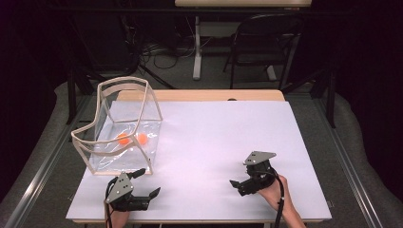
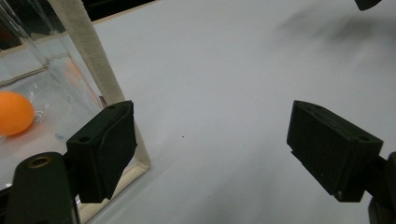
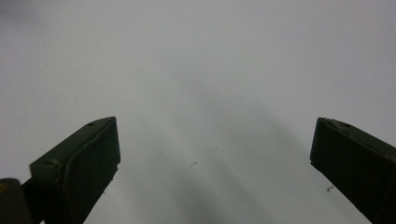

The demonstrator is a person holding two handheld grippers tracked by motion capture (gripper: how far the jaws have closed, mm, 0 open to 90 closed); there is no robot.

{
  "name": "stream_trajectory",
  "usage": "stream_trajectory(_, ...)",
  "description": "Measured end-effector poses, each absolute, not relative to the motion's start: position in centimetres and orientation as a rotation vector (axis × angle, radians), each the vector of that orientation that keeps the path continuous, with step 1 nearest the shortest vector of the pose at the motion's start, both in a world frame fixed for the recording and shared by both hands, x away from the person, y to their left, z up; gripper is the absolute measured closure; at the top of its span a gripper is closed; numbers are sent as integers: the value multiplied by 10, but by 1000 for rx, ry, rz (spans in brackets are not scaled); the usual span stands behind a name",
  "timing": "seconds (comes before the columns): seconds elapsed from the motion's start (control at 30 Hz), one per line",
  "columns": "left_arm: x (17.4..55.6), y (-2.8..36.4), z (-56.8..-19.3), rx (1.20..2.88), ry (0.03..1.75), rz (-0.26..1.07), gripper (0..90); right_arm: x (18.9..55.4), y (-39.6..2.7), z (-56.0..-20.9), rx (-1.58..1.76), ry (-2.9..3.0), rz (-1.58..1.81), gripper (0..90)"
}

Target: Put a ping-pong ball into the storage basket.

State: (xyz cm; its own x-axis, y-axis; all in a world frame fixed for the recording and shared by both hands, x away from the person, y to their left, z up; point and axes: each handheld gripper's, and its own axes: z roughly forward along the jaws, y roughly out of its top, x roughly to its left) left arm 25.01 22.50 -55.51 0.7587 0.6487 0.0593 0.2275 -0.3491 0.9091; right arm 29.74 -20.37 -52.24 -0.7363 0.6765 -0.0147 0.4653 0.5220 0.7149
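Hovered with jaws spread, left gripper (image 1: pixel 145 183) just beside the clear bag (image 1: pixel 124 128), likely to steady it; right gripper (image 1: pixel 236 184) well apart, gaping, empty.

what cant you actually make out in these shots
- High view: the clear bag holds two orange balls; glare on the plastic blurs whether they touch.
- Left gripper view: the frame edge and the bag's cream trim cut off most of the bag.
- Right gripper view: right hand-held gripper faces bare, blurred table.
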Motion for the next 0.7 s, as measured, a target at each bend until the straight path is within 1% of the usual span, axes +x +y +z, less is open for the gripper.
stream_trajectory(0.7, 250, 227, -557, 1939, 668, 491, 158, 272, -225, -545, 1024, 2364, 1069, 15)
